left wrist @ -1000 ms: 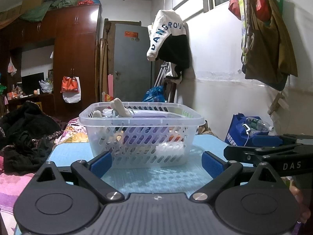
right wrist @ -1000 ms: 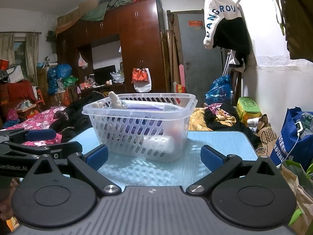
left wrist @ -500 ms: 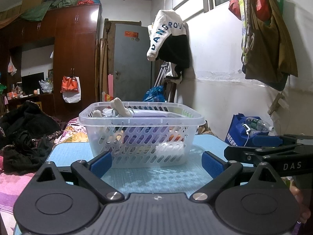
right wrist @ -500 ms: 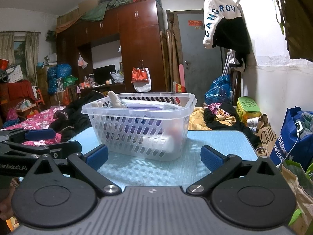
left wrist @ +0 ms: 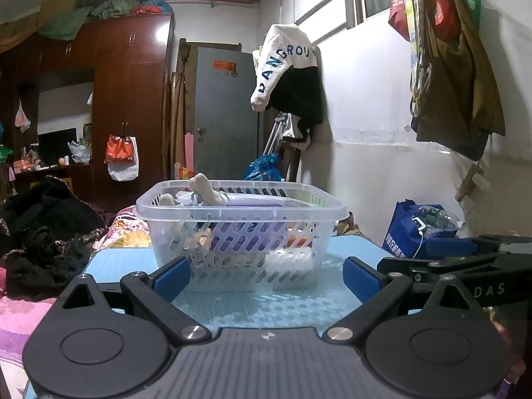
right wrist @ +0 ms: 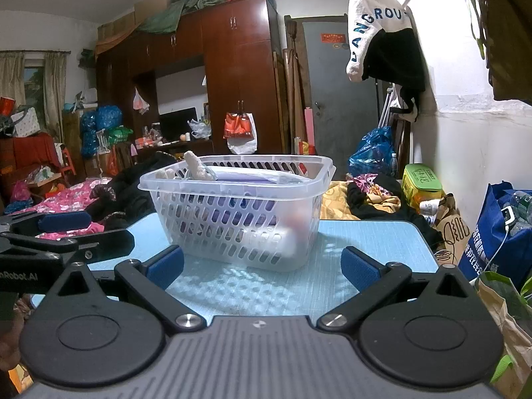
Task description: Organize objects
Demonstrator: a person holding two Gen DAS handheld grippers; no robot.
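Note:
A clear plastic basket (left wrist: 239, 232) (right wrist: 239, 219) stands on the light blue table (left wrist: 266, 302) (right wrist: 365, 242). It holds several items, among them a purple flat thing (left wrist: 252, 202), a beige plush piece (left wrist: 204, 188) and a white item low down. My left gripper (left wrist: 264, 277) is open and empty, low over the table just short of the basket. My right gripper (right wrist: 262, 266) is open and empty, also just short of it. Each gripper shows at the side of the other's view: the right one (left wrist: 452, 259), the left one (right wrist: 63, 229).
A bed with dark clothes (left wrist: 40, 232) lies left of the table. A blue bag with bottles (left wrist: 422, 229) and a paper bag (right wrist: 505, 316) stand right of it by the wall. Clothes and bags (left wrist: 452, 76) hang on the wall above.

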